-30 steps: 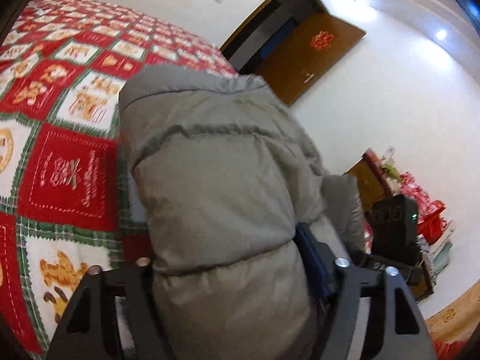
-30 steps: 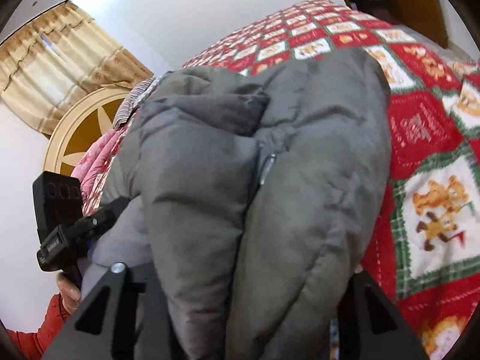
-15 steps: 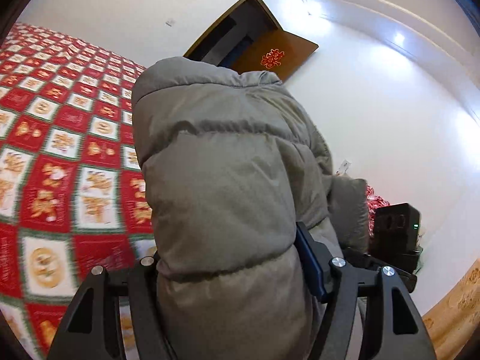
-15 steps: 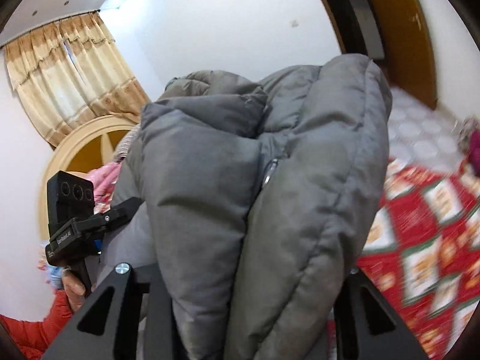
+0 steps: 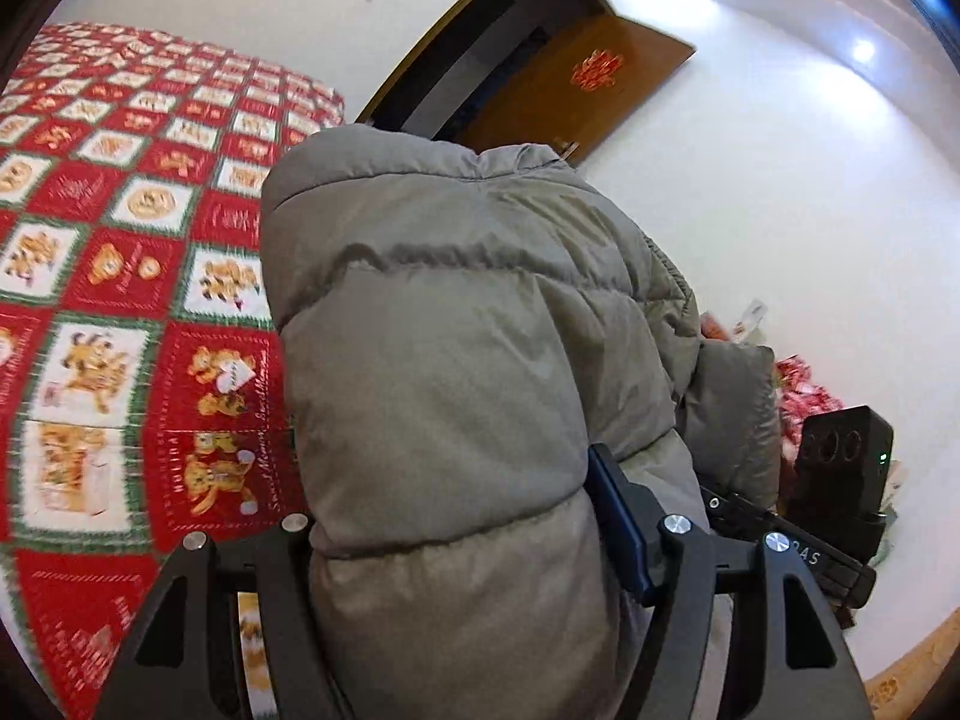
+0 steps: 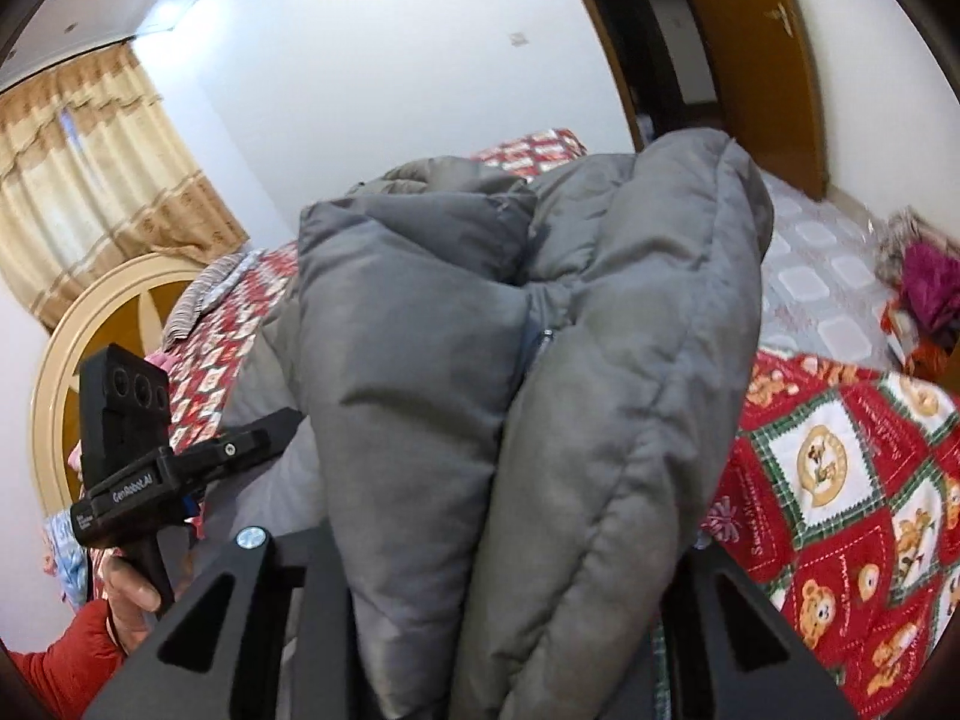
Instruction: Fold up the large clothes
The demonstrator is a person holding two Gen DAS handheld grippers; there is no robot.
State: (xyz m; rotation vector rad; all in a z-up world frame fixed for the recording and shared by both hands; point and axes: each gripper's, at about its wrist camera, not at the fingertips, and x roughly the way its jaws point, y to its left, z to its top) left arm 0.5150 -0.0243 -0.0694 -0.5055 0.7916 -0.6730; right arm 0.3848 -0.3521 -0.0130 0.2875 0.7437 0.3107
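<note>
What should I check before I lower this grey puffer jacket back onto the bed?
1. Left hand-held gripper clamped on the grey puffer jacket: ok, thick fabric fills the jaws.
2. Right hand-held gripper clamped on the jacket: ok, two padded layers sit between its fingers.
3. Both grips at the same height: cannot tell.
4. Red patchwork bedspread free of other items where the jacket would land: ok in the visible part; the area behind the jacket is hidden.
5. Zipper closed: cannot tell, only a short stretch shows.
6. Jacket hanging free of the bed: cannot tell, its lower edge is out of view.
</note>
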